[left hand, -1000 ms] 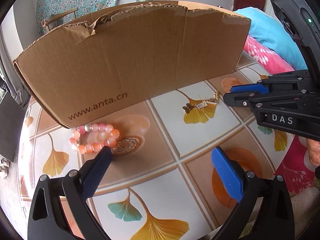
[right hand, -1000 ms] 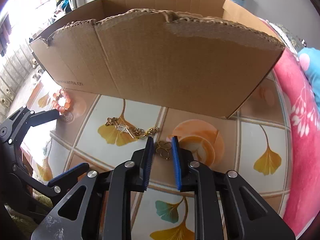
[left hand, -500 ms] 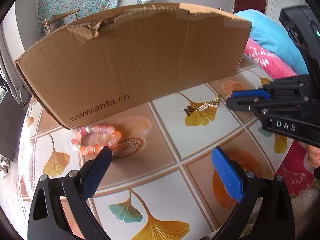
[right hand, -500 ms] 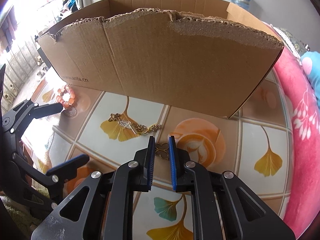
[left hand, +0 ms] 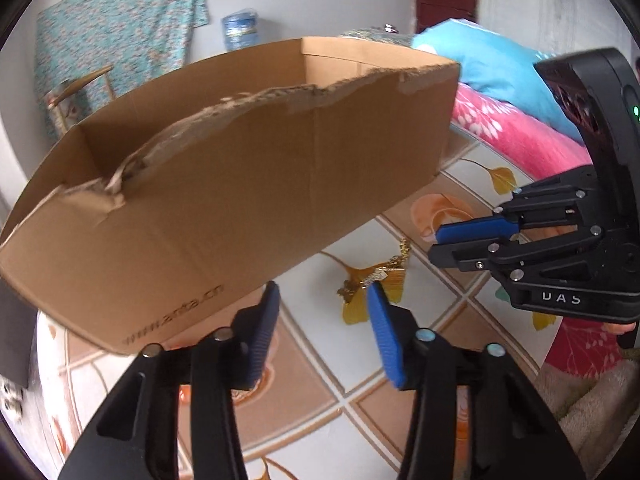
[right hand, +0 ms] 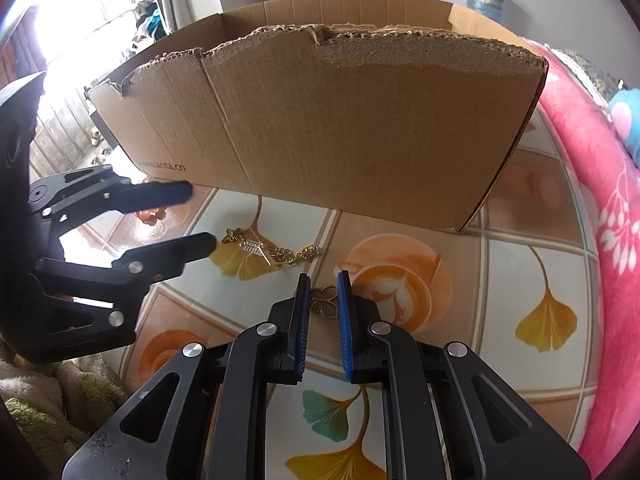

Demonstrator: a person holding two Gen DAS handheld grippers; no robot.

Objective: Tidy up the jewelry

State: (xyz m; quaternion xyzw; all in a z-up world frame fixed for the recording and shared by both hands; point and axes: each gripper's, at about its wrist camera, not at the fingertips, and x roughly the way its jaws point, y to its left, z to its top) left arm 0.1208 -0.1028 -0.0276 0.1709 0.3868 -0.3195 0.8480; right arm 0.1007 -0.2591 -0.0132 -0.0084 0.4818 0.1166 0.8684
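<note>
Right wrist, right gripper pinching gold clover charm

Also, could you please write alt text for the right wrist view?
The right gripper has its blue-padded fingers shut on a small gold clover charm lying on a ginkgo-patterned table, just in front of a gold chain. A torn-edged cardboard box stands behind them.

Bead bracelet mostly behind left hand-held gripper.
</note>
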